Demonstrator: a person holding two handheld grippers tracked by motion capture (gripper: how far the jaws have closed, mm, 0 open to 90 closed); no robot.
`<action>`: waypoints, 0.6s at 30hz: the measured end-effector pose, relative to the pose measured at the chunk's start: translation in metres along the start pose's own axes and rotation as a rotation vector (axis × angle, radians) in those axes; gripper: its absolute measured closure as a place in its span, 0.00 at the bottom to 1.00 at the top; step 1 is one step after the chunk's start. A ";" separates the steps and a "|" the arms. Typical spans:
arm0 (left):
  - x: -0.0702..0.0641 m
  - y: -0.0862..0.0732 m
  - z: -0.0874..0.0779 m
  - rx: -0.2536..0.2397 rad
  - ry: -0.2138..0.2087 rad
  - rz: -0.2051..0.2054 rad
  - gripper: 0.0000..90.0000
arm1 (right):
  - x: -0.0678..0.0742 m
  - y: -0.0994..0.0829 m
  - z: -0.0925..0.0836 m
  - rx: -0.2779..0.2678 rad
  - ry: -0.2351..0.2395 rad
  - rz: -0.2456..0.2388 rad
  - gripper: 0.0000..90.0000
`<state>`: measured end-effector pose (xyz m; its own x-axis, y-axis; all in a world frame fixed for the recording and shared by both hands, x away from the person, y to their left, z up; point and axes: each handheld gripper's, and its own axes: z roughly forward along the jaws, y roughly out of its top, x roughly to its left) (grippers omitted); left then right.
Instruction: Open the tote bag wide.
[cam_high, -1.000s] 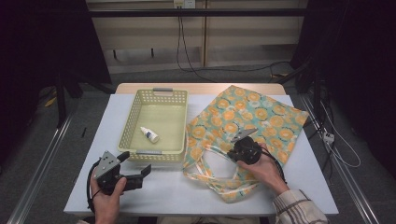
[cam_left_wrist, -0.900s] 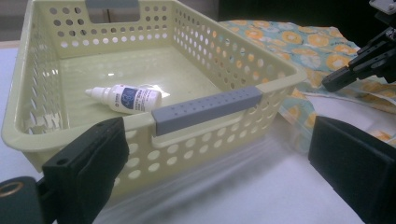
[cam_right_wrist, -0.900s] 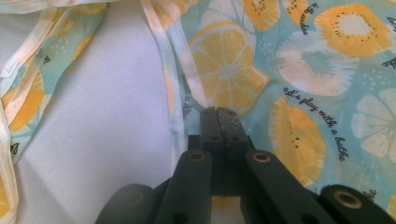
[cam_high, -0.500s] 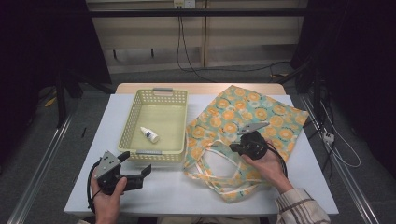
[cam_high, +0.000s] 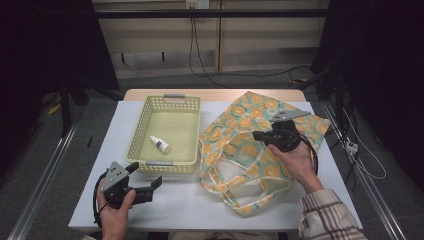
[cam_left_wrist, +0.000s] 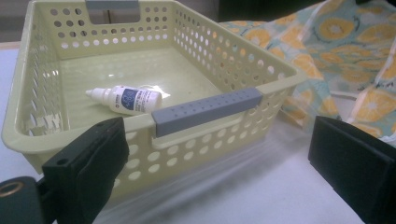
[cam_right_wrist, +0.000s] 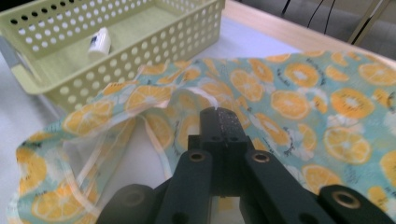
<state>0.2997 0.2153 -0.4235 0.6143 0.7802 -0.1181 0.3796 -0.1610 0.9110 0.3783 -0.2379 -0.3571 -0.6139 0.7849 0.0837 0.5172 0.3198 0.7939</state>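
Hands come in at the bottom of the high view, each one holding a tool. The person's left hand (cam_high: 114, 215) holds the left hand-held gripper (cam_high: 145, 179) low over the near left part of the white surface (cam_high: 185, 200). Its two black jaws are spread wide with nothing between them. In the left gripper view they point at the near wall of the yellow basket (cam_left_wrist: 196, 140), where a grey handle (cam_left_wrist: 205, 111) sits on the rim.

The basket (cam_high: 137, 145) stands just past that hand-held gripper. It has small round holes in its walls. A small white bottle (cam_high: 160, 144) lies on its side on the basket floor. In the left gripper view the bottle (cam_left_wrist: 126, 99) has a blue label.

To the right of the basket lies a cloth bag (cam_high: 240, 150) with orange slices printed on it. Its edge touches the basket's right wall. The bag's pale straps (cam_high: 235, 197) loop toward the near edge of the surface.

The person's right hand (cam_high: 295, 160), with a checked sleeve (cam_high: 325, 217), holds the right hand-held gripper (cam_high: 260, 135) over the middle of the bag. In the right gripper view its jaws are pressed together above the cloth (cam_right_wrist: 299, 93), and I cannot tell if they pinch any of it.

A wooden edge (cam_high: 215, 94) shows at the far end of the surface, and black cables (cam_high: 200, 55) hang behind it.
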 end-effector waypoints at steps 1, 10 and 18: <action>0.000 0.000 0.000 0.000 0.000 0.000 0.05 | -0.001 0.004 -0.002 -0.009 -0.005 -0.001 1.00; 0.000 0.000 0.000 -0.004 0.000 -0.003 0.05 | -0.014 0.031 -0.015 -0.082 -0.019 0.024 1.00; 0.000 0.000 0.000 0.000 0.000 0.000 0.05 | -0.025 0.040 -0.021 -0.134 -0.037 0.051 1.00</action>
<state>0.2998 0.2155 -0.4235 0.6146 0.7799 -0.1183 0.3799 -0.1613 0.9108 0.4018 -0.2560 -0.3145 -0.5651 0.8182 0.1062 0.4614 0.2067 0.8628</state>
